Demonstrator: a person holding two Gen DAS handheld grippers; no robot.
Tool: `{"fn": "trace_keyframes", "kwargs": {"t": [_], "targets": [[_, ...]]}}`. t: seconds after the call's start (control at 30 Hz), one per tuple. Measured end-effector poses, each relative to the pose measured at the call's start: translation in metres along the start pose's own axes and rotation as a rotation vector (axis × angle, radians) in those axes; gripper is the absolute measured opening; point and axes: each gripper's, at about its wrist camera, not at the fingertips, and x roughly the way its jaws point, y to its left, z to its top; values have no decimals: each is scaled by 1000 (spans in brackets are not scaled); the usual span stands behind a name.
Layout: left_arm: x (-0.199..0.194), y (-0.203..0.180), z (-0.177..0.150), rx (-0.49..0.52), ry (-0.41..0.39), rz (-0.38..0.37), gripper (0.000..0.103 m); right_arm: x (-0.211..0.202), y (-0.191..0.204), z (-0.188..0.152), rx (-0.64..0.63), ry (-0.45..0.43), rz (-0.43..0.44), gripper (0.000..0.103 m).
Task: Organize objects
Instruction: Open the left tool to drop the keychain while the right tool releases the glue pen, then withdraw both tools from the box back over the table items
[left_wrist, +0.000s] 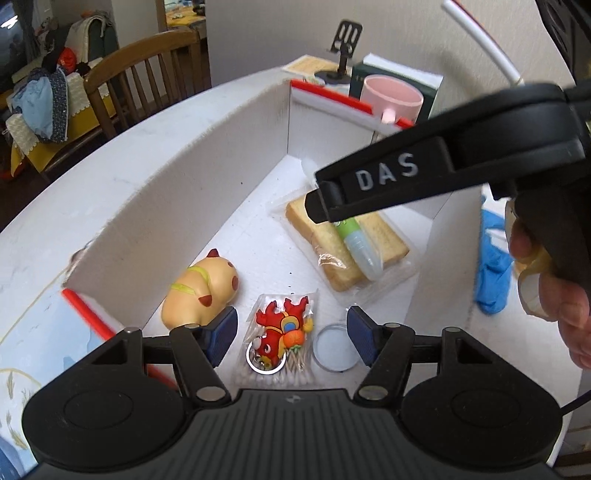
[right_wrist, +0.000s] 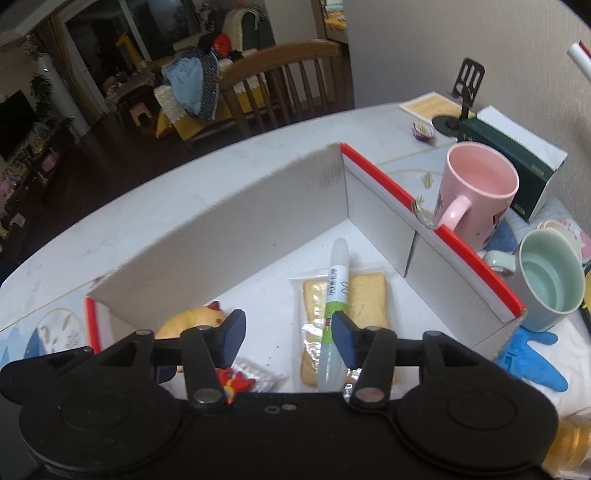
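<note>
a pink mug stands on the white table at about 2 o'clock, and a pale green cup is near it at 3 o'clock. behind the mug there is a dark green box and a black phone stand. a wooden chair stands at 12 o'clock, beyond the table. a blue glove lies at 4 o'clock.

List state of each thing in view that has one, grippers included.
left gripper: open, empty, above the keychain
right gripper: open, holding nothing
box: open top
glue pen: capped, lying on the bread packet
bread packet: sealed, flat on box floor
pink mug: upright, outside box
green mug: upright, outside box
</note>
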Motion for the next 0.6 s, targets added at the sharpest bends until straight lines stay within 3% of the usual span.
{"fn": "trace_keyframes", "kwargs": {"t": [0.47, 0.6], "targets": [[-84, 1, -23, -75, -138, -10, 64, -62, 18, -24, -101, -101, 44, 57], [-107, 1, -35, -85, -177, -12, 65, -86, 25, -37, -133, -141, 63, 63]]}}
